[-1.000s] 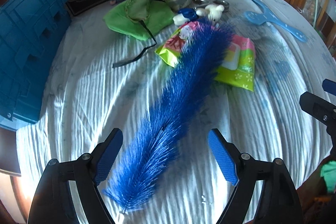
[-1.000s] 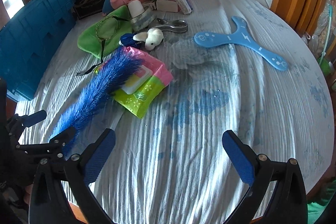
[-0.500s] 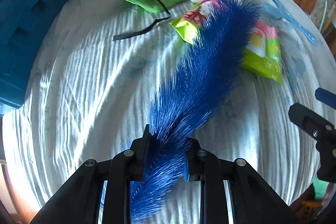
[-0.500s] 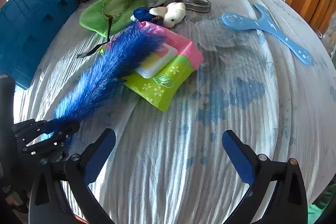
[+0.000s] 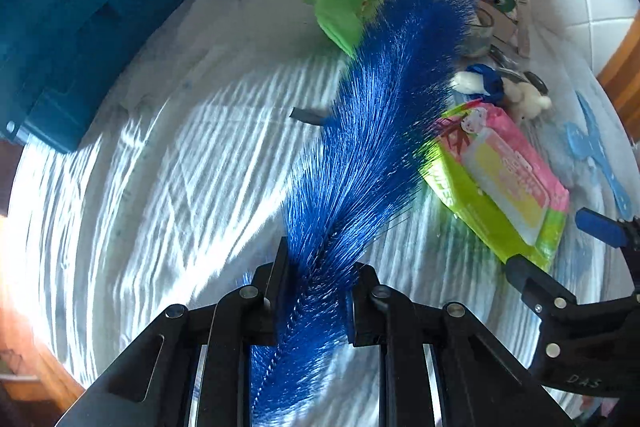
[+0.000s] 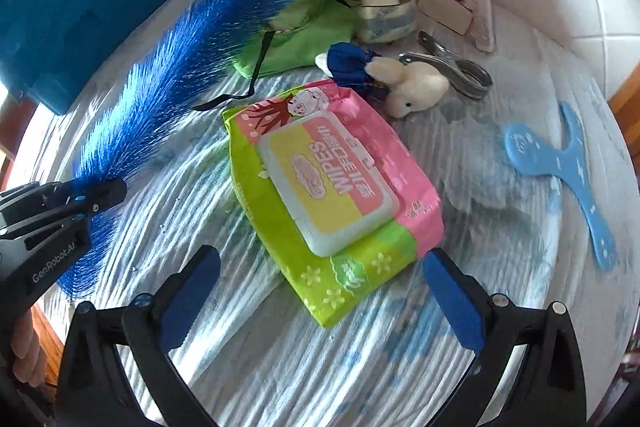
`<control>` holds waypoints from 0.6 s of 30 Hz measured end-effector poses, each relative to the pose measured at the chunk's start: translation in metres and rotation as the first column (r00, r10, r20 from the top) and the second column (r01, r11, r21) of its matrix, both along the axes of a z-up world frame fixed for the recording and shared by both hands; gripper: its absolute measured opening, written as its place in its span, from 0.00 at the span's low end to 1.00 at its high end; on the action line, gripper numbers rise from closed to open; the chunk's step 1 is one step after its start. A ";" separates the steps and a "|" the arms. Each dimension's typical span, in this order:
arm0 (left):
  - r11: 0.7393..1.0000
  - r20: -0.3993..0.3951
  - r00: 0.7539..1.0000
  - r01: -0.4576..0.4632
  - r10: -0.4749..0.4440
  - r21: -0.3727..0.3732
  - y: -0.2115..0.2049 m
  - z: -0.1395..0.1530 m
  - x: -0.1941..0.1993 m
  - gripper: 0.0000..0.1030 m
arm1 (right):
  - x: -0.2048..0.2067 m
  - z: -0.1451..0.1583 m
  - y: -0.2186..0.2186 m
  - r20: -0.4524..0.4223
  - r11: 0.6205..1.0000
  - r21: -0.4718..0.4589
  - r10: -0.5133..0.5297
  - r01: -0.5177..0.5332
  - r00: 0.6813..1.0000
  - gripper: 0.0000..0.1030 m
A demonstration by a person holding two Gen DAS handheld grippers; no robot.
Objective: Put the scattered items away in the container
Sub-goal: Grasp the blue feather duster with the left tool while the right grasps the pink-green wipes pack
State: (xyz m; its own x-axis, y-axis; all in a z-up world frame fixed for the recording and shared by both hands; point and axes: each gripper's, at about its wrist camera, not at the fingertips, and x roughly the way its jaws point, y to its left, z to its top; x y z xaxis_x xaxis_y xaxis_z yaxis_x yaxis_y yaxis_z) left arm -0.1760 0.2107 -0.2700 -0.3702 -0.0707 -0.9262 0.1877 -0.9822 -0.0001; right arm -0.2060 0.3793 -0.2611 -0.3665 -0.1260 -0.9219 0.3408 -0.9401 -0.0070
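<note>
Two grippers worked the rumpled white bedsheet [image 6: 280,367] at this moment. At the bottom of the left wrist frame, the left gripper [image 5: 316,303], which a second before had stood wide on either side of the blue bristle duster [image 5: 376,131], was clamped narrow on its lower stem, and the brush had tilted up off the sheet, its feathery tip reaching toward the upper centre of the frame. That suggested the duster was in hand and ready to be carried. Low in the right wrist frame, the right gripper [image 6: 320,291] stood wide and empty, its blue pads flanking the near end of a pink-and-green wipes pack [image 6: 332,195] in mid-frame. Farther back lay a white plush rabbit [image 6: 412,87], a green pouch [image 6: 296,27] and a light-blue boomerang [image 6: 560,163] at right. The blue plastic crate [image 5: 80,19], likely the container, filled the upper left, well apart from the duster; its inside was out of sight.
</note>
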 end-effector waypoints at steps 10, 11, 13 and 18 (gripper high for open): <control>0.976 0.057 0.975 -0.211 0.213 -0.051 0.028 -0.025 0.001 0.20 | -0.044 -0.027 0.000 0.053 0.960 0.006 0.278 -0.279 0.959 1.00; 0.974 0.057 0.974 -0.217 0.220 -0.063 0.029 -0.027 0.001 0.20 | -0.045 -0.028 -0.001 0.047 0.955 -0.002 0.297 -0.297 0.954 1.00; 0.971 0.060 0.970 -0.229 0.234 -0.070 0.030 -0.030 0.000 0.20 | -0.046 -0.031 -0.005 0.038 0.948 -0.001 0.319 -0.319 0.947 1.00; 0.968 0.042 0.970 -0.235 0.239 -0.091 0.032 -0.031 0.001 0.20 | -0.044 -0.032 -0.006 0.012 0.948 0.001 0.320 -0.320 0.947 1.00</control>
